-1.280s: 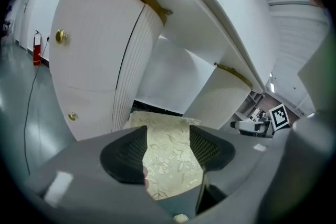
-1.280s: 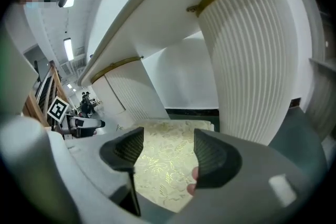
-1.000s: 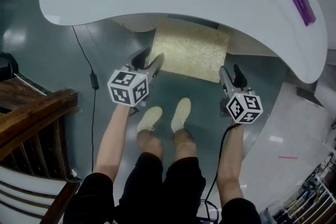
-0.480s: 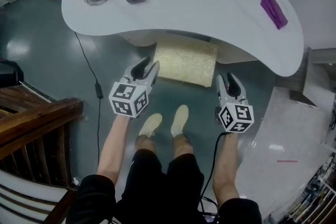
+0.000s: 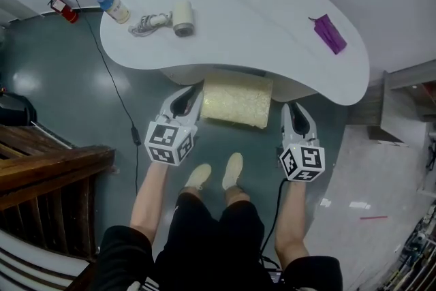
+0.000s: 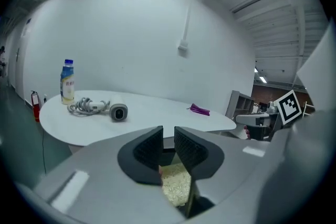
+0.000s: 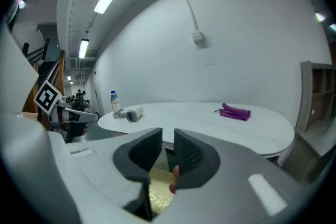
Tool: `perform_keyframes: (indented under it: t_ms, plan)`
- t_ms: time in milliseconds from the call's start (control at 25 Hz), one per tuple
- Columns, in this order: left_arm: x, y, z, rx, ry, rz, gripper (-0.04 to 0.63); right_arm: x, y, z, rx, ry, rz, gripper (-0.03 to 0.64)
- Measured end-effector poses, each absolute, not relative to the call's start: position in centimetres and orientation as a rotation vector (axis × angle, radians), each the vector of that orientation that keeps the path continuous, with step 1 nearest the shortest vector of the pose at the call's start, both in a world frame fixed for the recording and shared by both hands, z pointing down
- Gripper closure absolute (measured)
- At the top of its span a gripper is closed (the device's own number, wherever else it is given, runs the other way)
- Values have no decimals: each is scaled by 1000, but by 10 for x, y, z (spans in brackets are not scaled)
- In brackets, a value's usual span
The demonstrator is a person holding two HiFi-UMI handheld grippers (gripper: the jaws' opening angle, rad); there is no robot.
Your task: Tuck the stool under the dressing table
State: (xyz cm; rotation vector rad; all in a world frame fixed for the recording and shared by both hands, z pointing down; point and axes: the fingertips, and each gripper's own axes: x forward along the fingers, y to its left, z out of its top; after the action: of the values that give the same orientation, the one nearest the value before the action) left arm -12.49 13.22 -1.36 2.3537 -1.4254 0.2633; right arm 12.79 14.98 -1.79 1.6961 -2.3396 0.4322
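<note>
The white dressing table (image 5: 252,17) spreads ahead of both grippers. The stool (image 5: 237,100), topped with a gold cushion, sits between the left gripper (image 5: 191,90) and the right gripper (image 5: 296,108), level with their tips, its far end under the table's edge. Both grippers are empty: their jaws are closing, a narrow gap left and nothing in it. Ahead of the left gripper, a hair dryer (image 5: 182,17) and a bottle (image 5: 112,5) rest on the table. A purple pouch (image 5: 329,33) lies ahead of the right gripper.
</note>
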Motion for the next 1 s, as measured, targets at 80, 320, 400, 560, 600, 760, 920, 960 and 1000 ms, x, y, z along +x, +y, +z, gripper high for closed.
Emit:
perform_keyframes:
  t_ms: [80, 320, 400, 560, 600, 760, 920, 960, 1000]
  plan:
    - [-125, 134, -34, 2371, -1430, 262, 533, 126, 153, -41, 1706, -2348, 407, 548]
    - [-124, 143, -93, 2432, -1456, 264, 568, 122, 166, -103, 1736, -2366, 337, 584]
    - [-122, 149, -113, 2450, -1452, 255, 575, 122, 172, -125, 1755, -2374, 323, 590]
    - [-119, 157, -154, 2509, -1451, 224, 588, 122, 181, -161, 1786, -2382, 282, 594]
    - [-118, 160, -163, 2523, -1448, 219, 588, 121, 184, -168, 1786, -2386, 276, 594]
    - [-116, 171, -198, 2561, -1437, 212, 588, 116, 197, -192, 1782, -2399, 259, 594]
    - [-115, 182, -225, 2601, -1444, 197, 588, 111, 210, -213, 1790, -2432, 275, 594]
    - [-114, 185, -229, 2610, -1445, 195, 588, 110, 214, -217, 1792, -2437, 271, 594]
    - [-114, 188, -232, 2615, -1444, 195, 588, 110, 217, -220, 1794, -2439, 264, 594]
